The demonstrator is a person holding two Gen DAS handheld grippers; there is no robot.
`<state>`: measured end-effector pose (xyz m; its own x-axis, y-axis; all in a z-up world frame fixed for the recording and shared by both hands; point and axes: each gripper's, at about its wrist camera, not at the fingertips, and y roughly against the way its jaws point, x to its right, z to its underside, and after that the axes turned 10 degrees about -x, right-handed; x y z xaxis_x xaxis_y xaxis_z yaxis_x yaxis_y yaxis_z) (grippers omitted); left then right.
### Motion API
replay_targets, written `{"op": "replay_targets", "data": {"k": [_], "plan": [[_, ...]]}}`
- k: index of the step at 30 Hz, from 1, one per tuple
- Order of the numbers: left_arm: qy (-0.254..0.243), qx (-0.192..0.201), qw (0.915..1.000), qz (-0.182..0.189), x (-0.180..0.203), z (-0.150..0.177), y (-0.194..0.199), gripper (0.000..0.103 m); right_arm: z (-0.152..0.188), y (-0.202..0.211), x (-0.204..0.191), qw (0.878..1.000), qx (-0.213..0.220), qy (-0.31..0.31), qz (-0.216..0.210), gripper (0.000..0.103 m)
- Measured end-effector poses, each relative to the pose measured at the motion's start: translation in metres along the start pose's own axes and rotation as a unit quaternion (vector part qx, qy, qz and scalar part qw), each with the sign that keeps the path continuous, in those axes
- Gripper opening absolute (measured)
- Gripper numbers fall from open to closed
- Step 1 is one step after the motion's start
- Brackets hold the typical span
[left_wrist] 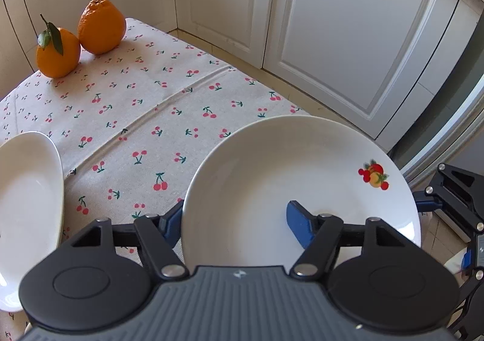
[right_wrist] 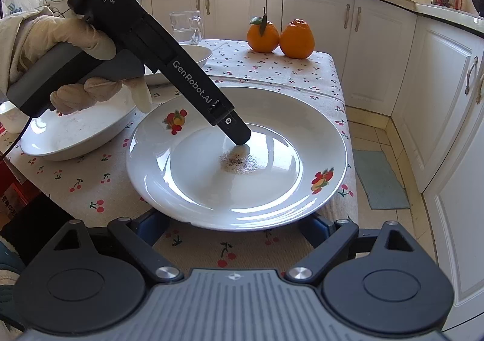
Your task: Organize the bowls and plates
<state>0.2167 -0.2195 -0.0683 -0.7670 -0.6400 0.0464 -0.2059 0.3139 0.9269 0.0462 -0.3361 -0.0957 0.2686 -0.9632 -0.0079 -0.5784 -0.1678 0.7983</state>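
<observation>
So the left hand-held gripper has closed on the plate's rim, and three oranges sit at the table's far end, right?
Not quite: two oranges, not three, as the right wrist view shows. The left hand-held gripper is indeed closed on the plate rim.

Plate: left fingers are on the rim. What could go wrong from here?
1. The left gripper pinches the glossy plate at one rim spot only; it may slip or tilt.
2. A tilt would spill the crumbs in its well.
3. The bowl sits close beside it; a swing could knock it.
</observation>
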Motion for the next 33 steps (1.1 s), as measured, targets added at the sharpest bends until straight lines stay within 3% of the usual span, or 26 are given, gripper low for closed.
{"op": "replay_targets", "data": {"k": [33], "plan": [[0.014, 0.018, 0.9997, -0.010, -0.050, -0.063, -0.028, 0.066, -0.056, -0.043, 0.041, 1.000, -0.015, 0.005, 0.008, 0.094]]}}
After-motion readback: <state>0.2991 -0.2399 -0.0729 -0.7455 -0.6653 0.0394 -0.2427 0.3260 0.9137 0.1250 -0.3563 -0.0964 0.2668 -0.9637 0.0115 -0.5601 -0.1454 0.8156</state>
